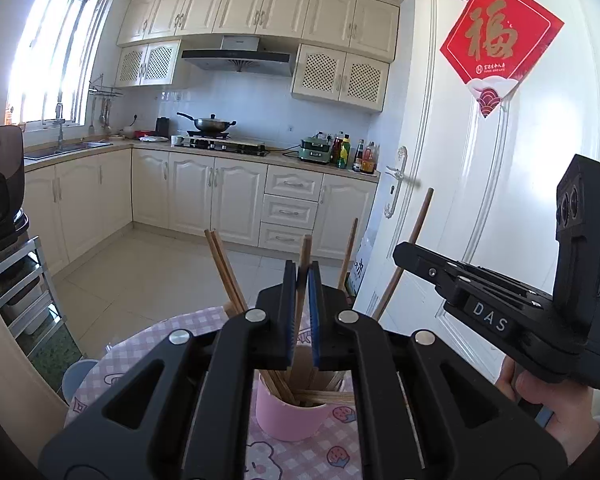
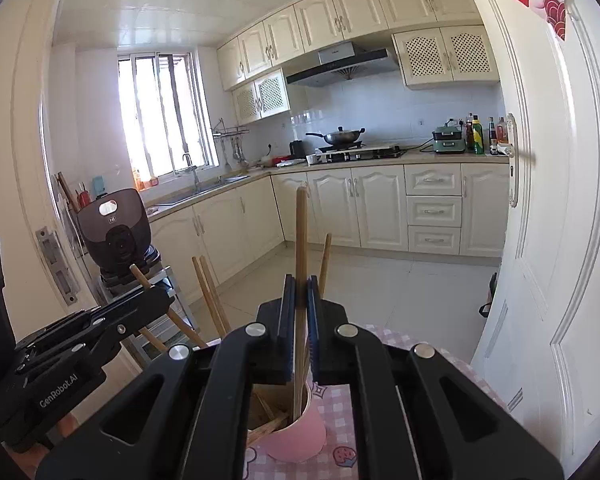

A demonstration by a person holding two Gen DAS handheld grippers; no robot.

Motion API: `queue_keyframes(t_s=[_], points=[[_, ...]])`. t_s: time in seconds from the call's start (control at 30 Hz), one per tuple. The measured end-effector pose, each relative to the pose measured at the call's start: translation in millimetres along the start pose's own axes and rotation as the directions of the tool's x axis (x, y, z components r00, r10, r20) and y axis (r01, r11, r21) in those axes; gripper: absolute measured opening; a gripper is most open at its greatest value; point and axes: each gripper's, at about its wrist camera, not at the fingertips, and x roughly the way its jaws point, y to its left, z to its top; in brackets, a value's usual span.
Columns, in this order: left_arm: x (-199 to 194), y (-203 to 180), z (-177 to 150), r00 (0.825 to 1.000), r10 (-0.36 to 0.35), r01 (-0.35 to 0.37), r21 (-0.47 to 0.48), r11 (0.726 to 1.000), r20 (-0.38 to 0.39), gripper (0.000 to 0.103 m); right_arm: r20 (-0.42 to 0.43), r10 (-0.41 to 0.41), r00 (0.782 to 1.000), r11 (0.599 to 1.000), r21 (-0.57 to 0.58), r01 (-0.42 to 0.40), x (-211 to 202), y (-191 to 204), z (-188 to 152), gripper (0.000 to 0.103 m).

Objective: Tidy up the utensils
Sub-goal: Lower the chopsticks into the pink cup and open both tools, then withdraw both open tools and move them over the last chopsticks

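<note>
A pink cup (image 1: 290,416) stands on the pink checked tablecloth (image 1: 148,360) and holds several wooden chopsticks (image 1: 226,268). My left gripper (image 1: 303,276) is shut on one chopstick (image 1: 305,252) above the cup. My right gripper (image 2: 301,284) is shut on another chopstick (image 2: 301,232), its lower end inside the pink cup (image 2: 300,436). The right gripper body (image 1: 500,312) appears at right in the left wrist view, with its chopstick (image 1: 416,232) slanting up. The left gripper body (image 2: 80,340) appears at left in the right wrist view.
A white door (image 1: 480,200) stands close on the right. A metal rack (image 1: 20,292) with a dark appliance (image 2: 116,228) stands at left. Kitchen cabinets, a stove with a wok (image 1: 212,124) and a sink (image 1: 68,148) lie across the tiled floor.
</note>
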Motion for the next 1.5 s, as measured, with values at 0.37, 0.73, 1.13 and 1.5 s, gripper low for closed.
queue_keyframes(t_s=[0.37, 0.73, 1.13, 1.5], points=[[15.8, 11.3, -20.4, 0.989, 0.005, -0.007, -0.01, 1.0, -0.145, 0.007, -0.062, -0.017, 0.998, 1.0, 0.01, 0.018, 9.5, 2.7, -21.2, 0.005], [0.3, 15.6, -18.2, 0.99, 0.006, -0.017, -0.077, 0.997, -0.14, 0.059, -0.088, -0.029, 0.996, 0.999, 0.019, 0.03, 4.3, 8.9, -26.2, 0.01], [-33.7, 12.9, -12.5, 0.991, 0.006, -0.014, -0.063, 0.998, -0.134, 0.062, -0.096, -0.031, 0.995, 0.999, 0.039, 0.035, -18.3, 17.4, -33.3, 0.024], [-76.1, 24.7, -30.9, 0.989, 0.021, -0.03, -0.056, 0.998, -0.15, 0.068, -0.078, -0.048, 0.996, 0.999, 0.0, 0.048, -54.9, 39.2, -47.4, 0.027]])
